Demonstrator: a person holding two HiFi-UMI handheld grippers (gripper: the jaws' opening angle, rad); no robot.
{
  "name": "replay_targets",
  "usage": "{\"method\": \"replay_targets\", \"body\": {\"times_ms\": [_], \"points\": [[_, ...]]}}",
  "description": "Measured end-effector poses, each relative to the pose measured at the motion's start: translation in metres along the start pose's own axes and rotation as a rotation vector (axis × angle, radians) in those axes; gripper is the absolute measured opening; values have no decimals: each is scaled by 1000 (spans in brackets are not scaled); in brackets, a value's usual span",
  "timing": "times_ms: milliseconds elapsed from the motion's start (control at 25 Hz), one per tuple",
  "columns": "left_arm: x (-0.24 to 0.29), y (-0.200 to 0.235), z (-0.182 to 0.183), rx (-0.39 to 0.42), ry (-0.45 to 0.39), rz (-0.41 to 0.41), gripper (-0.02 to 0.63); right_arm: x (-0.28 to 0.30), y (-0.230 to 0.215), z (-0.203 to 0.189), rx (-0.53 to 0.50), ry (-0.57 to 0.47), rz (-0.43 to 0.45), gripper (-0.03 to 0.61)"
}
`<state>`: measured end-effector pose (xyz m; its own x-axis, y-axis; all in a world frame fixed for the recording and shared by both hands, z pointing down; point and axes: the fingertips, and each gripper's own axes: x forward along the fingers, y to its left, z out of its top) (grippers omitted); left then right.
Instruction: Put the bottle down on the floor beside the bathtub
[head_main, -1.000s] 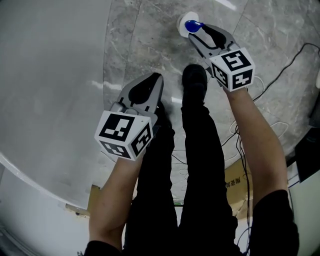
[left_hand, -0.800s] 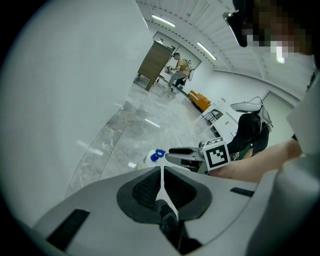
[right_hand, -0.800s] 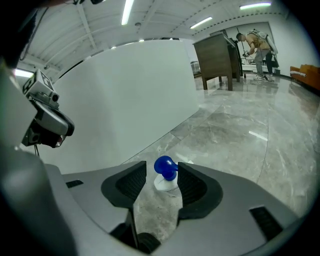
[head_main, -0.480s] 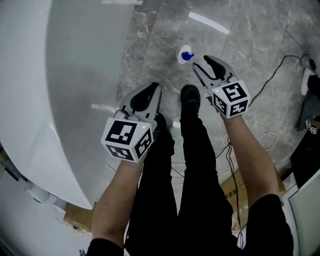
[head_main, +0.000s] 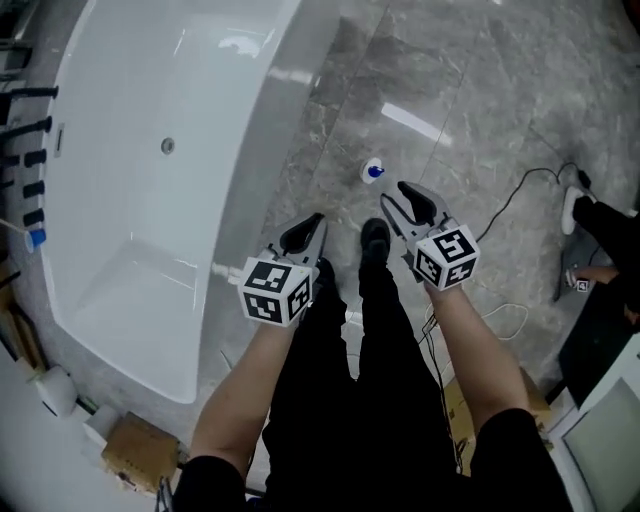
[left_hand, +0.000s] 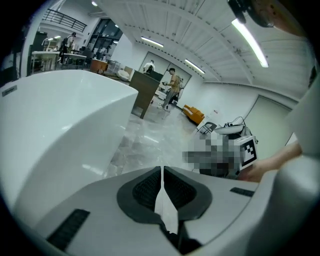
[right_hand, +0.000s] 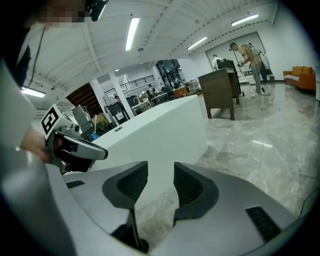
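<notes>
The bottle (head_main: 373, 171) stands on the grey floor (head_main: 470, 90) near the bathtub (head_main: 200, 100), apart from both grippers. The right gripper (head_main: 397, 196) is released (its jaws have just been closing a little, nothing between them). The left gripper (head_main: 311, 226) is clenched, empty.

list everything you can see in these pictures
bathtub: one, white, left of the person
bottle: one, white with blue cap, standing on the floor beside the bathtub, ahead of the right gripper
floor: grey marble tiles
cable: one, black, on the floor at right
cardboard box: one, brown, lower left past the bathtub's end
other people: a few, far across the room
legs: two, black trousers, middle
left gripper: one, grey, jaws shut, empty
right gripper: one, grey, jaws open and just closing a little, nothing between them
</notes>
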<state>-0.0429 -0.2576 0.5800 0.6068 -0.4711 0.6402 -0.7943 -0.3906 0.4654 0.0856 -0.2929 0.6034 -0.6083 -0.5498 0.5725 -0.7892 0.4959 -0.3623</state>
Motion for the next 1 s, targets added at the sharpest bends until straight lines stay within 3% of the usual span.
{"method": "replay_targets", "body": {"times_ms": [200,440,640,880,1000], "points": [[-84,-28,46,-30,-36,-8,29,-56,87,68,-27,-25,44,141],[-153,-79,82,89,-37,-102,28,-120,154,137,-87,-103,43,132],[-200,-108,93,150,-68,-143,28,-168,205,161,-137,-134,34,126],[-253,-131,100,118,-124,-153,27,-219,233,192,-140,-214,-32,121],[-280,-130,112,161,-171,-92,28,-244,235,213,-104,-285,-28,113]]}}
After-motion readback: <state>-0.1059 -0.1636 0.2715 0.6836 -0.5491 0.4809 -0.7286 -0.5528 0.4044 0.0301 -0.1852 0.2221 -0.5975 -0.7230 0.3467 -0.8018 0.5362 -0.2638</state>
